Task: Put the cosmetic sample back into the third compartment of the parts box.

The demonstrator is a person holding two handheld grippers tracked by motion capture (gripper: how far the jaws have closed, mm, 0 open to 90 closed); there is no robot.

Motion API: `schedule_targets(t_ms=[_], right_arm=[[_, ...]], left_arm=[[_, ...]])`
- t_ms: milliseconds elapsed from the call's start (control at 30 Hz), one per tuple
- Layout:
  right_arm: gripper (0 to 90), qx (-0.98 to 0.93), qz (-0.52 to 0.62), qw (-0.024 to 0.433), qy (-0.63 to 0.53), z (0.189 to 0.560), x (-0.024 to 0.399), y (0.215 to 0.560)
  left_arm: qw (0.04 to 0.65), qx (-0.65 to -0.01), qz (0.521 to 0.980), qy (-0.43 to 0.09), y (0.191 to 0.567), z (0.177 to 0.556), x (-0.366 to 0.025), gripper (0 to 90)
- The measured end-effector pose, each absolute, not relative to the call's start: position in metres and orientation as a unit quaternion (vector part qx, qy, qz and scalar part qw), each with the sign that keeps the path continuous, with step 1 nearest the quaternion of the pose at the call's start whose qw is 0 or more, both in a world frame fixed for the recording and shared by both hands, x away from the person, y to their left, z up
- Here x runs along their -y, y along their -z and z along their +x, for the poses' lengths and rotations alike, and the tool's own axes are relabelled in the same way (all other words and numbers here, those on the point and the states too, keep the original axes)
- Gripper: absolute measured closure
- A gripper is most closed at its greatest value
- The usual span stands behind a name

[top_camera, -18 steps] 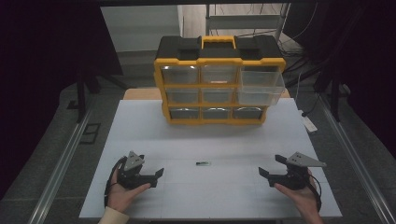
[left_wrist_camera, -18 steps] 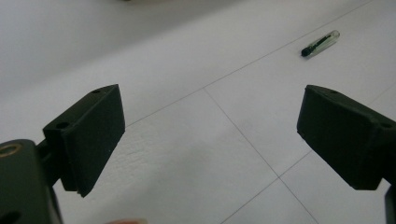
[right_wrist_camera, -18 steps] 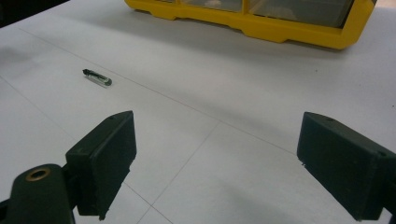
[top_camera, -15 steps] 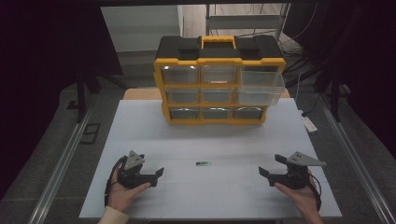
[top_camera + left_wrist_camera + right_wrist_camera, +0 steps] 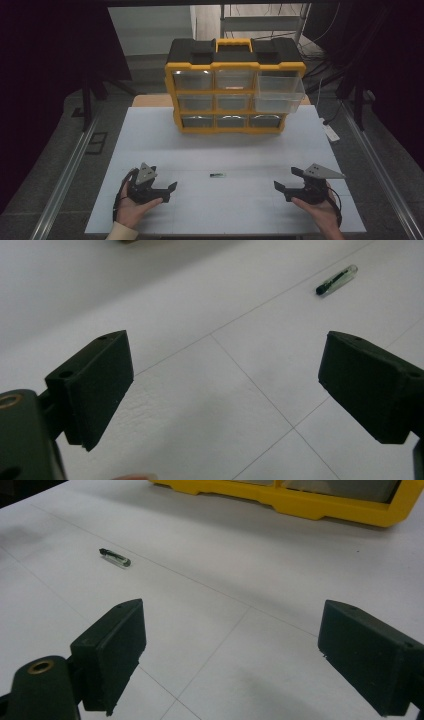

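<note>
Landmark: the yellow and black drawer cabinet (image 5: pixel 235 87) standing at the far middle of the white table (image 5: pixel 225 150).

1. Left hand (image 5: pixel 131 207), nearest edge of the table, well short of the cabinet and off toward its left side. The palm cups the tool from below and the forearm enters from the bottom edge of the high view.
2. Left gripper (image 5: pixel 167 192), held low over the table in that hand, grey plate on top, jaws pointing toward the table's middle. The left gripper view shows the two black jaws (image 5: pixel 225 385) spread wide with bare table between them; nothing is held.
3. Right hand (image 5: pixel 320 210), nearest edge of the table, well short of the cabinet and off toward its right side, cradling its tool from beneath, mirror to the left hand.
4. Right gripper (image 5: pixel 281 189), held low, grey three-cornered plate on top, jaws pointing inward toward the table's middle. In the right gripper view the jaws (image 5: pixel 230 650) stand wide apart and empty.
5. Small slim capsule-like item (image 5: pixel 217 175), dark at one end and clear at the other, lying flat on the table in front of the cabinet, well apart from it and between the two grippers, touching neither. Seen also in the left gripper view (image 5: pixel 336 279) and the right gripper view (image 5: pixel 115 558).
6. Cabinet: three rows of three clear drawers, yellow handle on top. The upper right drawer (image 5: pixel 280 82) and the middle right drawer (image 5: pixel 277 102) stand pulled out; the rest sit flush.
</note>
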State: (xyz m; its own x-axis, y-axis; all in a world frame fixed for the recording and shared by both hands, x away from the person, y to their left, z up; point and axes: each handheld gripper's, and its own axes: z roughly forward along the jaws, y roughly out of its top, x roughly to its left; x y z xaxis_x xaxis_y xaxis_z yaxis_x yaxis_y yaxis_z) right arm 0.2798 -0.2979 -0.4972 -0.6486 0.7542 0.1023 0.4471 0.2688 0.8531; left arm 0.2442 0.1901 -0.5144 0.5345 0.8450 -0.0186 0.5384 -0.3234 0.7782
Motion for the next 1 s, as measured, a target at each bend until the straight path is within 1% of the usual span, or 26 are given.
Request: schedule_targets(t_ms=[1000], right_arm=[[14.0,-0.795,0.363,0.155,-0.462,0.288,0.285,0.489]], left_arm=[[0.382,-0.435,0.79,-0.2,0.515,0.242,-0.191,8.2]])
